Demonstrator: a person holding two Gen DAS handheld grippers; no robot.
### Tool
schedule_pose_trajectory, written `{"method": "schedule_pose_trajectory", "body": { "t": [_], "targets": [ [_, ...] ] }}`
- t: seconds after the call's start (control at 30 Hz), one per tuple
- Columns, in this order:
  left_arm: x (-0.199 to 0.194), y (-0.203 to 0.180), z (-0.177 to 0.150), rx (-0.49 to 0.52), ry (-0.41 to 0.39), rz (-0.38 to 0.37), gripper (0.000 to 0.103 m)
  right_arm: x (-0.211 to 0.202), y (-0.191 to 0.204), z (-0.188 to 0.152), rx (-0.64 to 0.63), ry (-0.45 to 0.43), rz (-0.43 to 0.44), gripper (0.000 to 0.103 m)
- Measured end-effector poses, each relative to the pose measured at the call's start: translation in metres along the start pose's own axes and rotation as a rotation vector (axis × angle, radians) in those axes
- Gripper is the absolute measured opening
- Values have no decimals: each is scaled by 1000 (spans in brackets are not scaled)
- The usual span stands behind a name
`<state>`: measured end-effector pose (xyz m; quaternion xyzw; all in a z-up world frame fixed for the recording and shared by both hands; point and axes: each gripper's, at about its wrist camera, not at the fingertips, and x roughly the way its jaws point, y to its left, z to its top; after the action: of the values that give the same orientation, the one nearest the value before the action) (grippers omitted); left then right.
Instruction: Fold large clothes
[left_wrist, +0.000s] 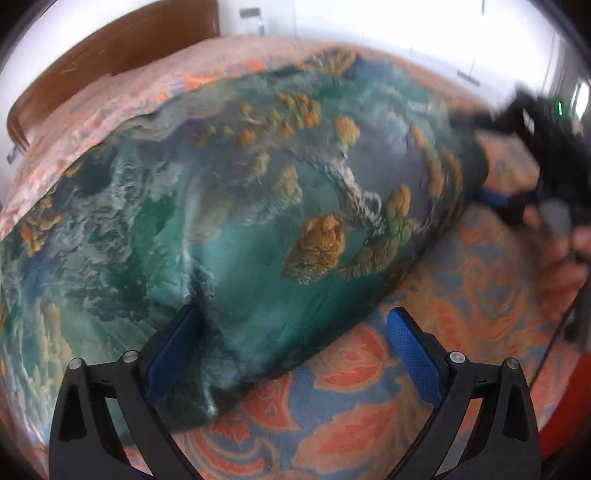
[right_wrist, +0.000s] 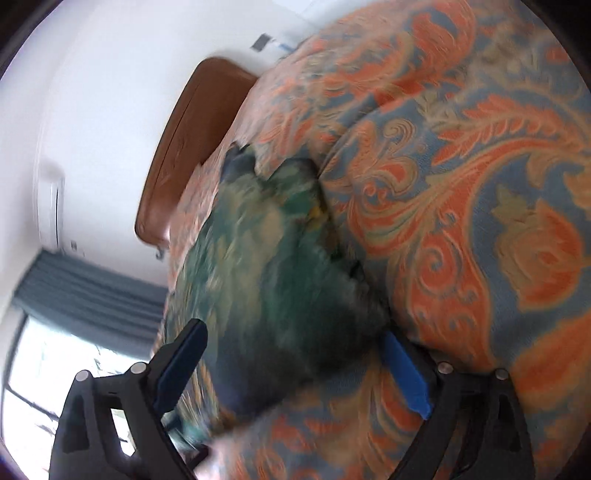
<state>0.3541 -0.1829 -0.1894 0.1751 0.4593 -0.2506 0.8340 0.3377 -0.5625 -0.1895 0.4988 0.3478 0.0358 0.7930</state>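
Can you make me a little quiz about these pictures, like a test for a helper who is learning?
1. True or false: the left gripper is open.
2. What does the green cloth lie on? A) a bare wooden floor B) a bedspread with an orange and blue pattern C) a white table
3. Fill in: behind the bed stands a brown wooden ____.

Key:
1. True. The fingers stand wide apart, with an edge of the cloth between them.
2. B
3. headboard
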Motion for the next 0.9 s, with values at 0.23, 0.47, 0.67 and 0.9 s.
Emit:
{"method": "schedule_pose_trajectory", "body": {
  "t": [0.23,0.47,0.67,0.9],
  "targets": [
    [-52,20,14,-73,-45,-87,99,-3,42,-4,-168,-68,-67,43],
    [-115,22,109,-18,-90,-103,100,-36,132,-48,-551,-190,-95,35],
    [-122,19,160,55,-17,-143,100,-41,210,-128,-984,-249,-122,34],
    [-109,4,147,175,82,24,100,-23,239,-199,-1251,-208,-78,32]
  ]
}}
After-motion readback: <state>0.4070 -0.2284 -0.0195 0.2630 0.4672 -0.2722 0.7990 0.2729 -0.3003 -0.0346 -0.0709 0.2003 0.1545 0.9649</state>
